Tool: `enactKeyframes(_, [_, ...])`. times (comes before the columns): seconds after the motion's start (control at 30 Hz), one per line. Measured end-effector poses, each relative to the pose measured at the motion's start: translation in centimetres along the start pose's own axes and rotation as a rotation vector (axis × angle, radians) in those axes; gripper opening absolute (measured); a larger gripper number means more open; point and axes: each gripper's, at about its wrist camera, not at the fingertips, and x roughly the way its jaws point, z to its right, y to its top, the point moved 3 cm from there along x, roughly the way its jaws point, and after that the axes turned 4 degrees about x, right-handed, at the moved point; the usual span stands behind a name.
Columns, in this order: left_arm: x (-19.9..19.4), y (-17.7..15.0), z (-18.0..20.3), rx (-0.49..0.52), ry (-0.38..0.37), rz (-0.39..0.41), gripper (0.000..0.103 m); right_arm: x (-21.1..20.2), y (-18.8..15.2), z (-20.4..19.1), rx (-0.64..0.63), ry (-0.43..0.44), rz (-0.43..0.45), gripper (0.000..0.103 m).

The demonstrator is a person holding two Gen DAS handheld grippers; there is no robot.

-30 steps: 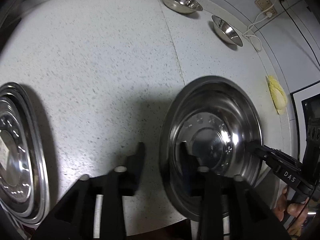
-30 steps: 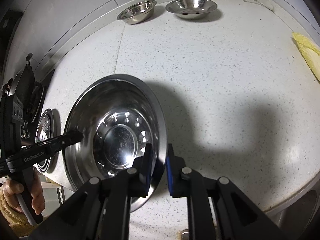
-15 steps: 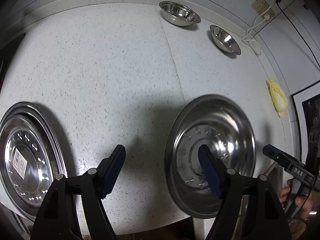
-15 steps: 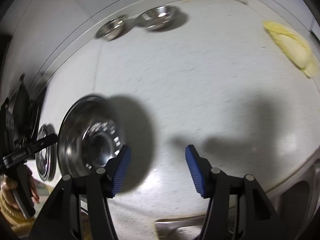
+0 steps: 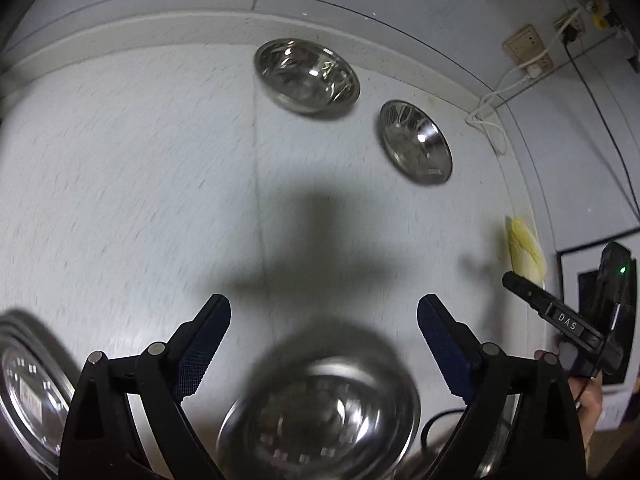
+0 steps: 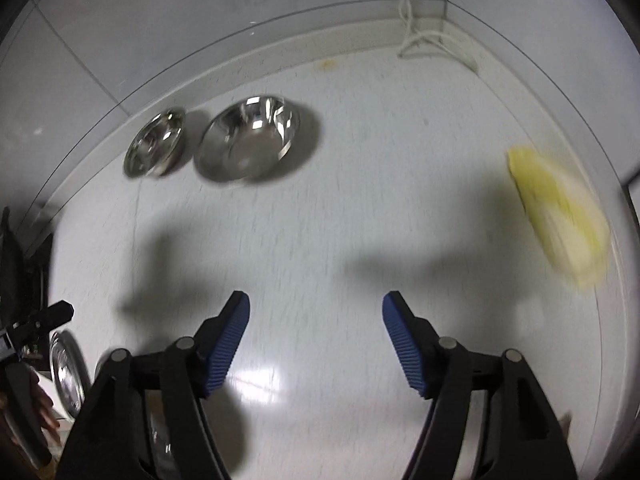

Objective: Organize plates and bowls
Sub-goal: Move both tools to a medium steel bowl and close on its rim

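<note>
Between the blue pads of the left gripper (image 5: 323, 322), jaws just opened wide, nothing gripped; large steel basin (image 5: 320, 412) resting on the counter (image 5: 120, 180) below and behind the fingertips, released. Ahead of the fingers, well apart: wider bowl (image 5: 307, 76) and smaller bowl (image 5: 415, 142), side by side near the wall. Left of the left finger: steel plate (image 5: 28, 392) at the counter edge. Right gripper (image 6: 316, 320) likewise just spread wide, empty, over bare counter; cabbage leaf (image 6: 560, 212) off to the right of its fingers. Risks: blurred frames suggest fast travel, so overshoot into either bowl likely to skid it against the wall; a shallow pinch on thin steel rim prone to slipping.
</note>
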Motion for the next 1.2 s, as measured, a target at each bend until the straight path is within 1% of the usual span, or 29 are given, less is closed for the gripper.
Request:
enactKeyframes(0.13, [2.8,2.9,1.3,0.007,0.023,-0.008,0.092,2.7,3.3,-0.6,0.003,0.023,-0.003,0.069])
enactKeyframes(0.23, [5.0,4.9,1.6,-0.025,0.023,-0.005,0.092,5.1,5.9,-1.1,0.009,0.042,-0.018,0.069])
enactKeyframes(0.27, [5.8,5.8,1.6,-0.051,0.022,0.003,0.092,6.0,6.8,-1.3,0.018,0.053,-0.026,0.069])
enactKeyframes(0.33, [7.0,6.9,1.7,-0.077,0.012,0.005,0.092,7.2,8.0,-1.6,0.027,0.07,-0.031,0.069])
enactKeyframes(0.47, [9.7,8.6,2.1,-0.107,-0.004,-0.006,0.091,9.6,10.0,-2.0,0.034,0.076,-0.061,0.069])
enactKeyframes(0.57, [10.9,9.8,2.3,-0.133,-0.022,0.0,0.091,10.6,11.0,-2.4,0.032,0.077,-0.068,0.069])
enactKeyframes(0.67, [11.7,10.8,2.7,-0.136,-0.028,0.016,0.092,11.4,11.7,-2.6,0.03,0.087,-0.077,0.069])
enactKeyframes(0.73, [12.5,11.5,3.1,-0.142,-0.036,0.013,0.091,11.9,11.9,-2.7,0.028,0.091,-0.08,0.069])
enactKeyframes(0.83, [13.3,12.1,3.7,-0.13,-0.053,0.014,0.091,12.5,12.2,-2.6,0.023,0.079,-0.092,0.069])
enactKeyframes(0.9, [13.8,12.4,3.9,-0.12,-0.046,0.018,0.091,12.7,12.4,-2.6,0.022,0.066,-0.093,0.069])
enactKeyframes(1.0, [14.7,12.9,3.8,-0.142,-0.051,0.01,0.09,13.2,12.6,-2.8,0.001,0.052,-0.101,0.068])
enactKeyframes(1.1, [14.8,13.3,4.0,-0.133,-0.048,0.026,0.09,13.6,12.8,-3.0,-0.004,0.042,-0.097,0.067])
enactKeyframes(1.13, [15.0,13.4,4.1,-0.134,-0.049,0.023,0.09,13.7,12.8,-3.1,-0.003,0.043,-0.092,0.063])
enactKeyframes(1.17, [15.0,13.5,4.2,-0.129,-0.042,0.029,0.09,13.9,12.9,-3.1,0.003,0.041,-0.088,0.05])
enactKeyframes(1.2, [15.1,13.6,4.2,-0.129,-0.039,0.029,0.09,14.1,12.9,-3.0,0.014,0.042,-0.093,0.04])
